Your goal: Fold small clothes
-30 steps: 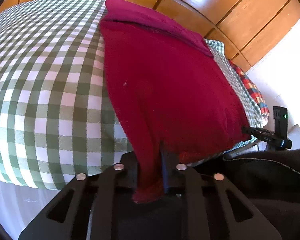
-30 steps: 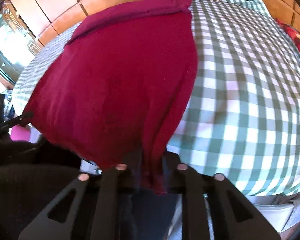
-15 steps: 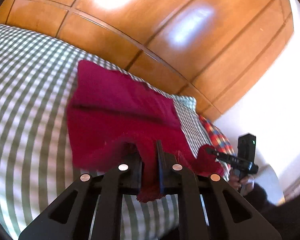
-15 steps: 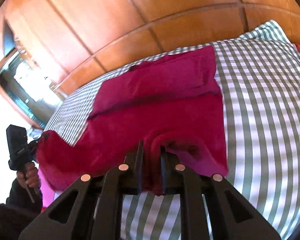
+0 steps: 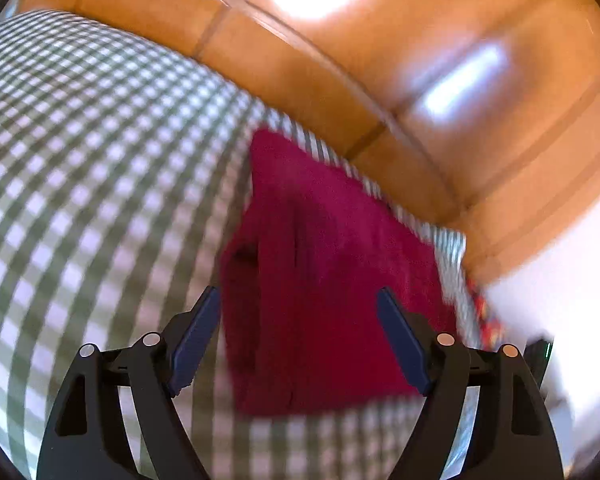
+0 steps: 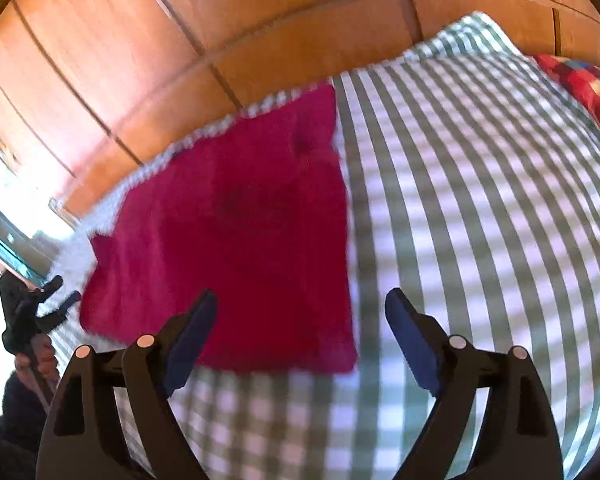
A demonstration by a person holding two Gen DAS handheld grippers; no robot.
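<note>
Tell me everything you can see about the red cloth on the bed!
The red cloth is a deep crimson, soft-looking fabric, maybe knit or fleece. It lies flat in a roughly rectangular shape on the green-and-white checked cover, near the wooden wall, and a seam or layer edge hints that it is folded. Blur hides finer details. Nothing grips it: the left gripper and right gripper are both open in front of its near edge.

Your dark crimson, soft-knit small garment (image 5: 332, 280) (image 6: 236, 248) lies flat and folded into a rough rectangle on the green-and-white checked bedcover (image 5: 80, 168) (image 6: 480, 208), near its far edge.
</note>
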